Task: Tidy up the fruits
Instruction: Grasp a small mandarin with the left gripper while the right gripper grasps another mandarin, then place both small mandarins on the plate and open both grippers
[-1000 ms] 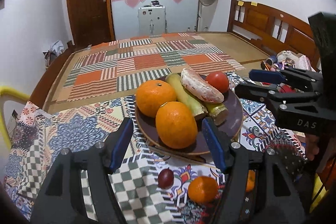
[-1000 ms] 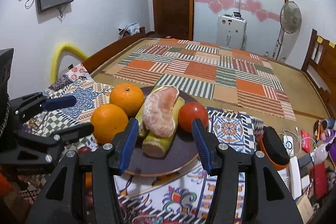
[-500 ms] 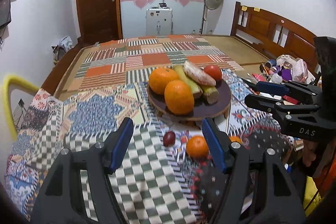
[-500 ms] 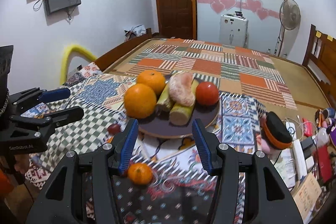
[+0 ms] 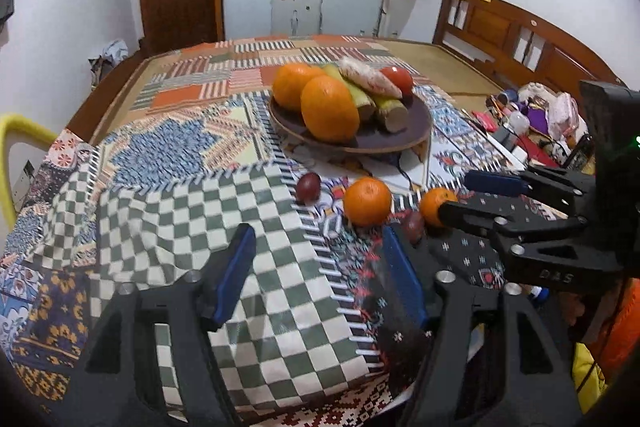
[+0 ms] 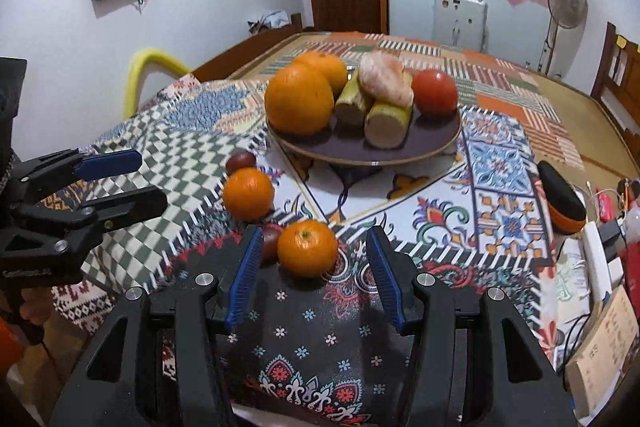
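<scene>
Both claws were apart and empty; the right claw (image 6: 312, 267) faced a small orange (image 6: 307, 247) on the tabletop (image 6: 500, 163), probably the next pick, needing a forward reach before lifting to the plate (image 6: 440, 141)

Right gripper (image 6: 314, 265) spread wide, empty, low over the near edge of the patterned tablecloth (image 6: 500, 203). Small orange (image 6: 307, 247) just ahead between the blue pads, touching neither; dark plum (image 6: 271, 238) against its left side. Loaded dark plate (image 6: 436, 143) farther back, mid-cloth. Left gripper (image 6: 132, 179) parted at the left edge.
</scene>
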`<state>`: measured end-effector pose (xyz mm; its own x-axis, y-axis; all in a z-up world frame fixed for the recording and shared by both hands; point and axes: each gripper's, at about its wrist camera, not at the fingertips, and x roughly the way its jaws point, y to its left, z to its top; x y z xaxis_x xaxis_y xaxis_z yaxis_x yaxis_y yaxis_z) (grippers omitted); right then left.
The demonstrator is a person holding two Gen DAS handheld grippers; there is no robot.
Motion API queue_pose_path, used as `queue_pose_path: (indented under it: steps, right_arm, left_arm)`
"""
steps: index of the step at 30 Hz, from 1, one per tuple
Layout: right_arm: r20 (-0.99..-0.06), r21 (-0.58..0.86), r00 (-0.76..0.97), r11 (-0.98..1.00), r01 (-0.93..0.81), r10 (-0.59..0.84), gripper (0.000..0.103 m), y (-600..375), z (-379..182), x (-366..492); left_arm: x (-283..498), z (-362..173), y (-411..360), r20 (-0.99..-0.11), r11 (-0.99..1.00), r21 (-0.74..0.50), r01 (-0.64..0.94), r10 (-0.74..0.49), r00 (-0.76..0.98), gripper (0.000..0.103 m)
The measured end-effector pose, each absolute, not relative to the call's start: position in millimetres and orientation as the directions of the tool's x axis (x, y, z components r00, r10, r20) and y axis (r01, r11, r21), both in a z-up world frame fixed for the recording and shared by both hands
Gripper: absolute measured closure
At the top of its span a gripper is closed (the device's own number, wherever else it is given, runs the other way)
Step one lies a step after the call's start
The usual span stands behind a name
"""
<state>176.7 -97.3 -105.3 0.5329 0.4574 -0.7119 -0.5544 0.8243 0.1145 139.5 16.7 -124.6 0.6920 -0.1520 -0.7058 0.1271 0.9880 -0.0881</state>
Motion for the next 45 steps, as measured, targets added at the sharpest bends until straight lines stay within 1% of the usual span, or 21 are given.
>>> queue_pose_path:
  steps: [1, 3, 5, 8, 19, 30, 31, 33, 38, 45]
  right_arm:
    - [-0.716, 0.123, 0.523, 0.821, -0.558, 0.463, 0.053, -97.4, -108.2, 178.5]
    - [-0.717, 0.138, 0.513, 0.817, -0.56, 0.473, 0.054, -97.5, -111.1, 179.0]
    - [-0.719, 0.147, 0.502, 0.811, -0.567, 0.481, 0.063, -96.5, -113.3, 178.8]
    - [-0.721, 0.171, 0.477, 0.796, -0.581, 0.503, 0.07, -96.8, -116.3, 178.9]
    - [-0.694, 0.16, 0.527, 0.819, -0.551, 0.491, 0.071, -115.4, -106.2, 183.3]
    - [-0.687, 0.154, 0.555, 0.84, -0.52, 0.47, 0.071, -136.9, -104.3, 188.0]
    - [-0.686, 0.155, 0.556, 0.84, -0.519, 0.47, 0.071, -138.1, -104.0, 189.2]
    - [-0.684, 0.158, 0.557, 0.841, -0.517, 0.471, 0.071, -139.8, -103.2, 192.0]
    - [-0.68, 0.157, 0.561, 0.842, -0.517, 0.472, 0.071, -142.0, -103.1, 195.8]
    - [-0.668, 0.154, 0.579, 0.848, -0.507, 0.468, 0.071, -143.0, -97.7, 204.9]
  left_arm:
    - [139.7, -126.8, 15.8, -0.71, 0.987, -0.087, 0.133, -0.155, 0.687, 0.05]
    - [139.9, -131.2, 12.8, -0.717, 0.986, -0.085, 0.141, -0.159, 0.678, 0.052]
    - [141.8, -134.6, 10.0, -0.721, 0.985, -0.091, 0.15, -0.169, 0.672, 0.056]
    - [146.4, -137.3, 6.6, -0.726, 0.981, -0.108, 0.159, -0.187, 0.662, 0.06]
    - [166.9, -135.4, -9.5, -0.723, 0.977, -0.11, 0.184, -0.206, 0.659, 0.061]
    - [193.6, -150.7, -19.5, -0.746, 0.977, -0.128, 0.17, -0.208, 0.633, 0.061]
    - [194.3, -151.8, -20.7, -0.746, 0.977, -0.128, 0.17, -0.208, 0.633, 0.062]
    - [194.8, -153.5, -24.0, -0.74, 0.981, -0.104, 0.164, -0.187, 0.646, 0.066]
    - [195.6, -152.4, -25.4, -0.734, 0.978, -0.112, 0.175, -0.2, 0.649, 0.066]
    - [194.9, -136.4, -29.1, -0.701, 0.976, -0.118, 0.186, -0.214, 0.681, 0.067]
